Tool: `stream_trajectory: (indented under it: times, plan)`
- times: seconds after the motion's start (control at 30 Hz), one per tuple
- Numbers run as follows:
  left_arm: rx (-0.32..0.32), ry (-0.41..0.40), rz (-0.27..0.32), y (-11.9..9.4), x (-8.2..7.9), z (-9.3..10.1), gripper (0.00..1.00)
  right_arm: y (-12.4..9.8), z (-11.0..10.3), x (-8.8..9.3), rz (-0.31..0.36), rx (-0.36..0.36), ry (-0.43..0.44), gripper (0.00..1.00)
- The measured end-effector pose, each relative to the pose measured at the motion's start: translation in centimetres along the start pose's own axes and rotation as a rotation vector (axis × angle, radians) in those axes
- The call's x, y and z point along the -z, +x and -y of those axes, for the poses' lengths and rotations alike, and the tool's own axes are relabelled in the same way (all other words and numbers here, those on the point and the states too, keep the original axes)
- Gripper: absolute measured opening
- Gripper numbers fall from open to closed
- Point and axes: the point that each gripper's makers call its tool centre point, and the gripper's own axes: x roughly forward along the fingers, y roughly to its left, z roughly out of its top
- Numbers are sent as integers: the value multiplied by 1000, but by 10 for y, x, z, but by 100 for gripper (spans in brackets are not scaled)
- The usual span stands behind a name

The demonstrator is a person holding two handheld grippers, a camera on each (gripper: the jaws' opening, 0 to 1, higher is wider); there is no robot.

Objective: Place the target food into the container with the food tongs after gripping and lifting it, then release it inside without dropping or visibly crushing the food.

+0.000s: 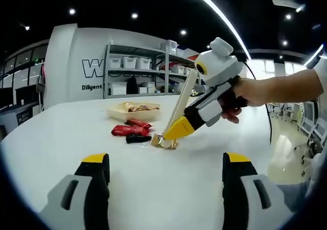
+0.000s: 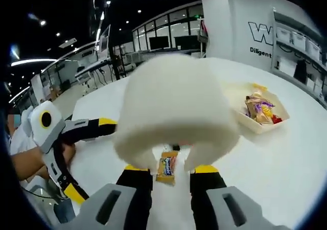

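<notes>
My right gripper is shut on the cream food tongs, which loom large and blurred in the right gripper view. Their two tips straddle a gold-wrapped snack lying on the white table. In the left gripper view, the right gripper, held by a hand, presses the tongs down onto that snack. The cream container holds several wrapped snacks. My left gripper is open and holds nothing, low over the table.
Two red-wrapped snacks and a dark one lie between the gold snack and the container. Shelving with white bins stands behind the table. A person's forearm reaches in from the right.
</notes>
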Motion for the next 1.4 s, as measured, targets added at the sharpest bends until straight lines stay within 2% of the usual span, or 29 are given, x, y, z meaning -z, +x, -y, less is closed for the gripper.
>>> stream_trajectory:
  times: [0.07, 0.13, 0.43, 0.6, 0.87, 0.97, 1.2, 1.33, 1.4]
  plan:
    - [1, -3, 1, 0, 0, 0, 90, 0, 0, 1, -8, 6, -10, 20]
    - [0, -5, 2, 0, -1, 0, 90, 0, 6, 3, -28, 37, -57, 16]
    - [1, -2, 1, 0, -1, 0, 90, -8, 14, -5, 26, 31, 17, 13]
    - [2, 5, -2, 0, 0, 0, 90, -25, 26, -19, 77, 40, 50, 13]
    - [2, 16, -3, 1, 0, 1, 90, -48, 65, -51, 147, 107, 76, 14]
    - [2, 17, -3, 1, 0, 1, 90, -52, 74, -57, 160, 123, 87, 14]
    - [5, 31, -4, 1, 1, 3, 90, -50, 106, -65, 166, 183, 90, 13]
    - [4, 29, 2, 0, 0, 3, 90, -38, 123, -58, 135, 211, 102, 12]
    - [3, 29, 4, 0, -1, 2, 90, -33, 127, -54, 128, 202, 130, 12]
